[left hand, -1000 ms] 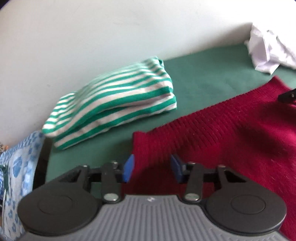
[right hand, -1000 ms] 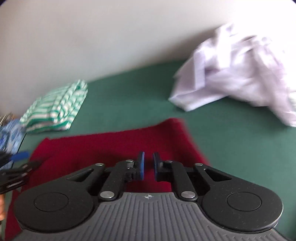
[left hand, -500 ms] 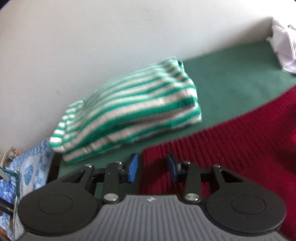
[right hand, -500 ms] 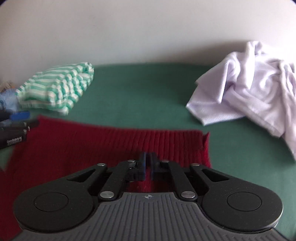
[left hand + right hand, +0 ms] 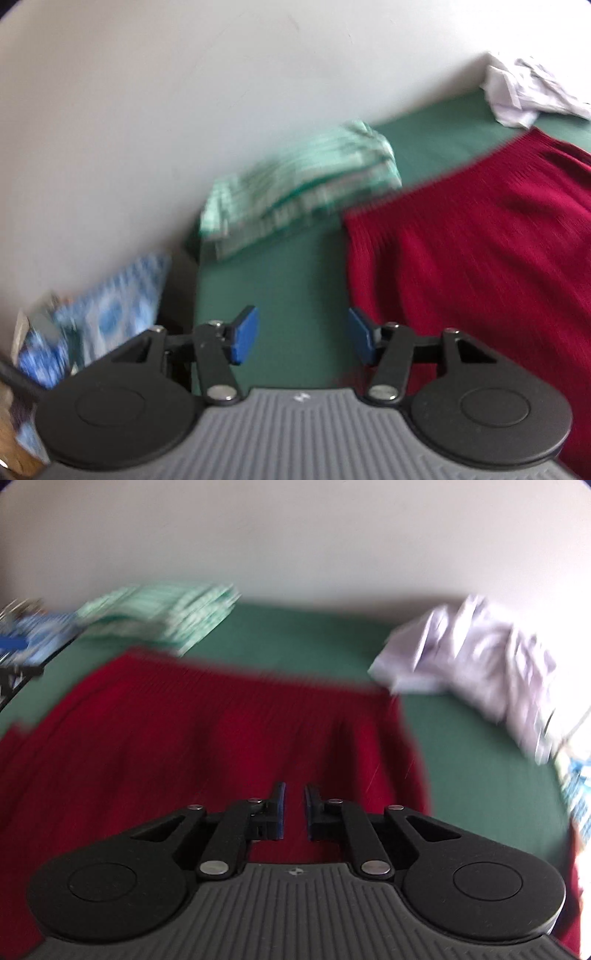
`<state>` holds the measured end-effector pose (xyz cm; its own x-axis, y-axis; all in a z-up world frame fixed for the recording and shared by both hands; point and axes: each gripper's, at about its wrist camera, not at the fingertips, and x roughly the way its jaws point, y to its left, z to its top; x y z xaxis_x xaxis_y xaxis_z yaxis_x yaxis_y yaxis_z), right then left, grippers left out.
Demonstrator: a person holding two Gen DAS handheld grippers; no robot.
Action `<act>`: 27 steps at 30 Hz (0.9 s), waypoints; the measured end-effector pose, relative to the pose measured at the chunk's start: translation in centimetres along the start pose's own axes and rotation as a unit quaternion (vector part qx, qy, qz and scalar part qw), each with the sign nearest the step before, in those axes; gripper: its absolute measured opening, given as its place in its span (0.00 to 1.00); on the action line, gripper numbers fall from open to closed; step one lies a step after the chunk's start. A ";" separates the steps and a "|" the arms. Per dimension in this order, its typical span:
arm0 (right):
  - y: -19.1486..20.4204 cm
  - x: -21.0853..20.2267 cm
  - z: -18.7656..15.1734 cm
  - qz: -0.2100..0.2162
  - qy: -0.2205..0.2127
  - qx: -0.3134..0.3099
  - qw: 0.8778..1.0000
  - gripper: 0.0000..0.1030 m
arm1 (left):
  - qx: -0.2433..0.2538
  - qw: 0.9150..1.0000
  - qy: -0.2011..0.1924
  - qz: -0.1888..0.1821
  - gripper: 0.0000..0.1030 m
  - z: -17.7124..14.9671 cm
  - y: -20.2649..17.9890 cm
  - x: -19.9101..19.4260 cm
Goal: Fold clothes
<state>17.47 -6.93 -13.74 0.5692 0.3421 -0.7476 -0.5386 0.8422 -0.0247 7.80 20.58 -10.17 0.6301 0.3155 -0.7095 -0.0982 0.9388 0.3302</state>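
L gripper (image 5: 303,339) is held wide apart over green cloth (image 5: 280,280), left of red sweater (image 5: 472,251); R gripper (image 5: 293,812) is narrowly parted, nothing gripped, above the sweater.

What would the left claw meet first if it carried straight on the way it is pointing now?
Probably the bare green table cover between its open fingers, then the folded green-striped garment beyond. The red sweater lies just right of that line. Blur leaves depth uncertain.
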 end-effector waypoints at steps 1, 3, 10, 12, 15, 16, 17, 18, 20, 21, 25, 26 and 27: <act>0.4 -0.3 -1.3 -0.010 -0.002 0.002 1.000 0.08 | -0.007 1.000 0.006 -0.007 0.57 -1.3 0.5 -0.9; 0.9 -0.9 -3.3 -0.048 -0.004 0.010 0.999 0.16 | -0.023 1.000 0.015 -0.010 0.57 -3.7 1.8 -2.1; 4.1 -7.6 -4.5 -0.053 -0.060 0.088 0.993 0.21 | -0.046 0.998 0.040 -0.020 0.71 -11.6 4.9 -6.2; 6.6 -9.0 -5.3 -0.057 -0.063 0.060 0.995 0.24 | -0.046 0.996 0.058 -0.044 0.77 -13.8 5.2 -7.1; 9.1 -10.2 -6.6 -0.042 -0.058 0.032 0.997 0.25 | -0.058 0.990 0.084 -0.096 0.89 -16.6 4.9 -7.6; 9.9 -10.7 -7.1 -0.035 -0.056 0.023 0.998 0.25 | -0.065 0.989 0.086 -0.099 0.88 -17.1 4.7 -7.5; 10.5 -10.7 -7.3 -0.031 -0.054 0.014 0.998 0.25 | -0.073 0.988 0.089 -0.102 0.86 -17.6 4.5 -7.5; 11.0 -11.1 -7.4 -0.029 -0.053 0.006 0.998 0.26 | -0.078 0.987 0.086 -0.113 0.72 -17.8 4.3 -7.6; 11.9 -11.6 -7.8 -0.028 -0.051 0.003 0.998 0.26 | -0.078 0.985 0.071 -0.134 0.33 -17.7 3.8 -8.2; 12.1 -11.6 -7.7 -0.028 -0.049 0.005 0.998 0.26 | -0.070 0.987 0.068 -0.128 0.09 -17.5 3.5 -8.6; 11.8 -12.3 -7.6 -0.033 -0.053 0.029 0.998 0.27 | -0.036 0.995 0.068 -0.067 0.10 -18.1 4.1 -9.3; 11.5 -12.6 -7.6 -0.034 -0.058 0.037 0.997 0.27 | -0.033 0.996 0.072 -0.043 0.10 -18.2 4.8 -9.4; 11.2 -12.9 -7.7 -0.034 -0.063 0.045 0.996 0.27 | -0.034 0.996 0.077 -0.023 0.10 -18.3 5.5 -9.4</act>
<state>-0.65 -5.12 -9.48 0.6786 0.3276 -0.6574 -0.4410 0.8975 -0.0080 -12.73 25.33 -13.05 0.5093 0.2843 -0.8123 -0.1263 0.9583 0.2563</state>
